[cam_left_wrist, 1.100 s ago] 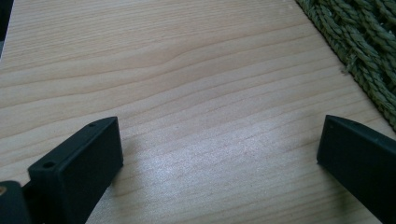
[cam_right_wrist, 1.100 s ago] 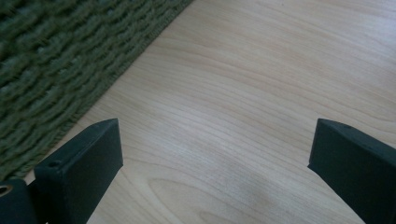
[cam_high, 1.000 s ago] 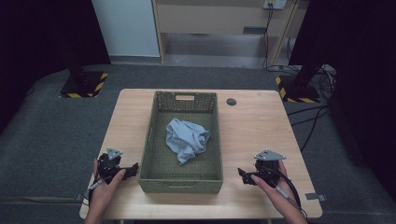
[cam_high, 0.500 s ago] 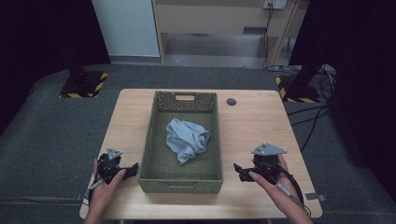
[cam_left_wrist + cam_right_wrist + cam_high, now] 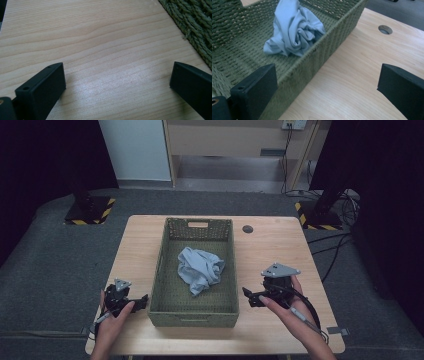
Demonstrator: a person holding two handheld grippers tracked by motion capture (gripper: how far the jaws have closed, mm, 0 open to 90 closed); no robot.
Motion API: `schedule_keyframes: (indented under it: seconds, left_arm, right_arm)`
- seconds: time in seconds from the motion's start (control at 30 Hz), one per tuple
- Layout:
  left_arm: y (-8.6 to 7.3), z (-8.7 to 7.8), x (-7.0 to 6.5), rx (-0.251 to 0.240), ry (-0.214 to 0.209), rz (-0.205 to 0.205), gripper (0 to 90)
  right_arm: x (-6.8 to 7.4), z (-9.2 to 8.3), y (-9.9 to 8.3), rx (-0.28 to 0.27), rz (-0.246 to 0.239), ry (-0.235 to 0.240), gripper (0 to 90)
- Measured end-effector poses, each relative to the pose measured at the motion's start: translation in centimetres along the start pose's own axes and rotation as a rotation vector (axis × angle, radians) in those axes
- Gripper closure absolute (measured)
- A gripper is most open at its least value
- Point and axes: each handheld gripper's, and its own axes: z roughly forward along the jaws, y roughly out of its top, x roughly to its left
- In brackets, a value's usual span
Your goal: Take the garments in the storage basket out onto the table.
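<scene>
A green woven basket (image 5: 160, 265) stands in the middle of the wooden table, and a crumpled light-blue cloth (image 5: 200, 269) lies inside it. In the right gripper view the cloth (image 5: 293, 28) rests past the basket's near wall (image 5: 317, 57). My left gripper (image 5: 141, 301) sits low on the table just left of the basket's front corner, open, with bare wood between its jaws. Right of the basket my right gripper (image 5: 248, 297) is raised and points toward it, open and holding nothing.
A round cable hole (image 5: 247, 229) lies in the tabletop at the back right, also seen from the right gripper (image 5: 385, 29). Bare wood flanks the basket on both sides. Dark stands with striped bases (image 5: 90, 212) sit on the floor beyond the table.
My right gripper has lifted and shifted forward and left, toward the basket. The left gripper, basket and cloth have stayed put.
</scene>
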Motion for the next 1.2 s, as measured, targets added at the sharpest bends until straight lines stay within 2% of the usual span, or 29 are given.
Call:
schedule_keyframes:
  seconds: [0.2, 0.57, 1.07, 1.2]
  left_arm:
    - [0.0, 0.0, 0.0, 0.000, 0.000, 0.000, 0.0]
    - [0.0, 0.0, 0.0, 0.000, 0.000, 0.000, 0.0]
    - [0.0, 0.0, 0.0, 0.000, 0.000, 0.000, 0.0]
    - [0.0, 0.0, 0.0, 0.000, 0.000, 0.000, 0.0]
  right_arm:
    - [1.1, 1.1, 1.6, 0.004, -0.013, 0.039, 2.7]
    - [2.7, 2.9, 4.1, 0.008, -0.053, 0.066, 2.7]
    - [4.7, 6.6, 7.2, 0.038, -0.085, 0.109, 2.7]
    - [5.3, 8.1, 7.6, 0.050, -0.093, 0.115, 2.8]
